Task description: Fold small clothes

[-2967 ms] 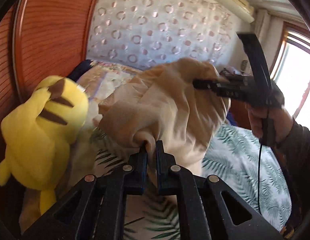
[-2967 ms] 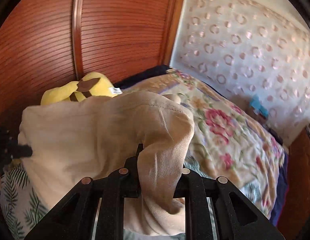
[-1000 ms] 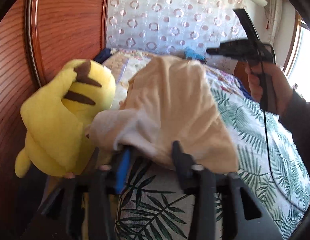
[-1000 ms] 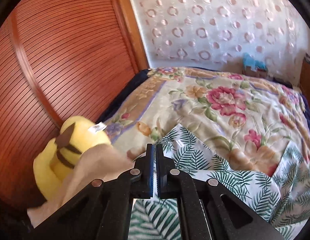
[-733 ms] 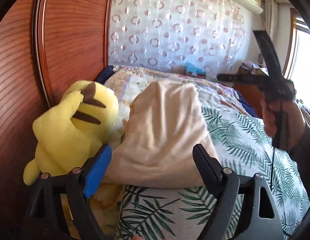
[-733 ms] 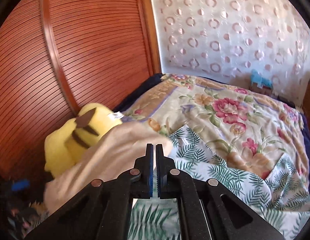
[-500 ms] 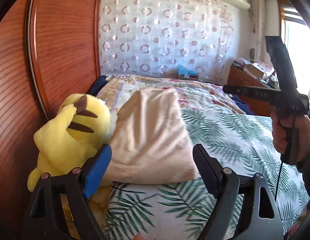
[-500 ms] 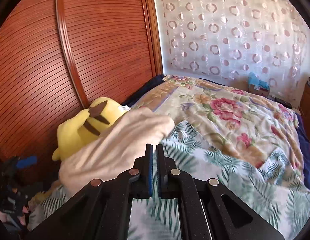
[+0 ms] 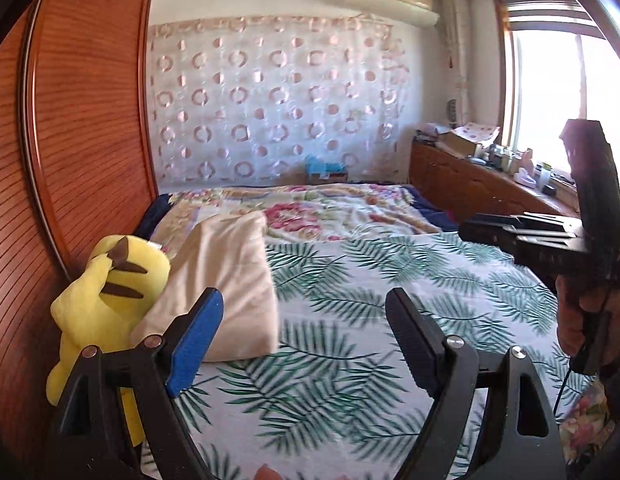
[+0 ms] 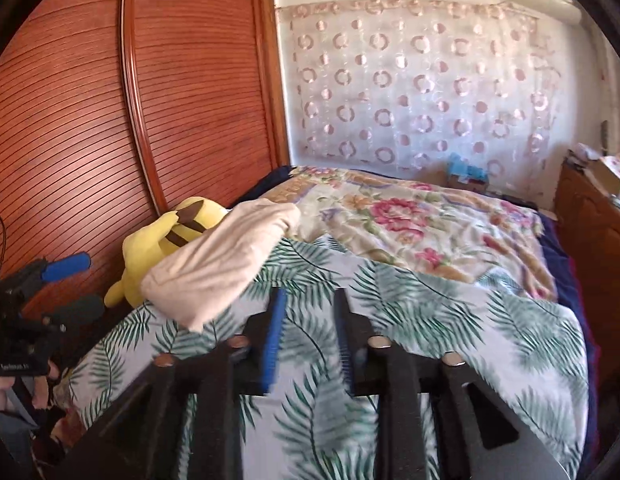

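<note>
At the far left of both views I see the ribbed wooden wardrobe door (image 9: 82, 128), running along the left edge of the bed. Against it sits a yellow plush toy (image 9: 110, 284), at the near left corner of the bed. Touching the toy's right side lies the task's garment, a folded beige cloth (image 9: 230, 280), a flat oblong packet resting partly on the toy and partly on the palm-leaf sheet (image 9: 389, 304); in the right wrist view the same cloth (image 10: 226, 256) slopes from the toy (image 10: 170, 236) down onto the sheet (image 10: 449, 320). My left gripper (image 9: 306, 340) hangs just in front of the cloth's near edge with its two fingers spread wide and nothing between them; the blue pad of its left finger overlaps the cloth's near corner in the picture, though I cannot tell whether it touches. My right gripper (image 10: 308, 336) is above the sheet, right of the cloth and apart from it, its fingers parted by a moderate gap and empty. Farther off lies a floral quilt (image 10: 421, 224), behind it a circle-patterned curtain (image 9: 270, 100), and at the far right a wooden sideboard (image 9: 469, 184) under a bright window (image 9: 549, 92).
</note>
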Available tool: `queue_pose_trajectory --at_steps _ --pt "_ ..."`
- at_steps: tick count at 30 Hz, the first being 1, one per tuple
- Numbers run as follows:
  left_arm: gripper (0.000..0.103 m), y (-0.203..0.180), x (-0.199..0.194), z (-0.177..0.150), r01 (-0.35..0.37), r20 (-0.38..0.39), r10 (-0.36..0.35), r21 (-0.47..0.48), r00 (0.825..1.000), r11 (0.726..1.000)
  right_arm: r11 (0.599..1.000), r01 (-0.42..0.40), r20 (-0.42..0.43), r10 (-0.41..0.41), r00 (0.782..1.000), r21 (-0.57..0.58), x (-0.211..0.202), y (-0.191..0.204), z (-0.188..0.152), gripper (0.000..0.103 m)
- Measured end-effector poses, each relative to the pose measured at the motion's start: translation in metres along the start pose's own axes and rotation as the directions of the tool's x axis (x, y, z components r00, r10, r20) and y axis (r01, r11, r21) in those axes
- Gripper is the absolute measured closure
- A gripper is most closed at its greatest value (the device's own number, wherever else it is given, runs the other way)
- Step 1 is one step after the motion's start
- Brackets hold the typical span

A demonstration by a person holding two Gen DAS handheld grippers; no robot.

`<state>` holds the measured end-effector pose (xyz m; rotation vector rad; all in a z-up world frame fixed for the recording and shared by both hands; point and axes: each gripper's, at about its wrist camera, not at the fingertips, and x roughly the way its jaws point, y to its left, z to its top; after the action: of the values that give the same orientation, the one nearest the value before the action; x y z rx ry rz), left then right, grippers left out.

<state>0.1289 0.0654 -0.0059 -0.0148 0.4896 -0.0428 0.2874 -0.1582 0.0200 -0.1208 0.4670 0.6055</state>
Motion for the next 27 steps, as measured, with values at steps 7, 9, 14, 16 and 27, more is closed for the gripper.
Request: queue_pose_trajectory --at_steps 7,9,14,16,27 --pt "0.019 -0.035 -0.028 0.005 0.041 0.047 -0.043 0.037 0.998 0.998 0.997 0.066 0.067 -0.069 0.995 0.035 -0.069 0.015 -0.027 0.038" --pt "0.019 -0.042 -0.035 0.006 0.042 0.062 -0.044 0.038 0.997 0.998 0.995 0.093 0.09 -0.097 0.991 0.047 -0.09 0.02 -0.035 0.034" --pt "0.019 -0.058 -0.049 0.011 0.023 0.076 -0.026 0.045 0.997 0.999 0.982 0.168 0.138 -0.178 0.974 0.082 -0.13 0.034 -0.05 0.028" --pt "0.019 -0.062 -0.052 0.012 0.028 0.079 -0.032 0.048 0.996 0.998 0.975 0.198 0.149 -0.211 0.966 0.098 -0.142 0.037 -0.053 0.028" --pt "0.019 -0.073 -0.059 0.011 0.035 0.077 -0.038 0.035 0.996 0.999 0.962 0.238 0.161 -0.258 0.953 0.133 -0.164 0.067 -0.067 0.028"
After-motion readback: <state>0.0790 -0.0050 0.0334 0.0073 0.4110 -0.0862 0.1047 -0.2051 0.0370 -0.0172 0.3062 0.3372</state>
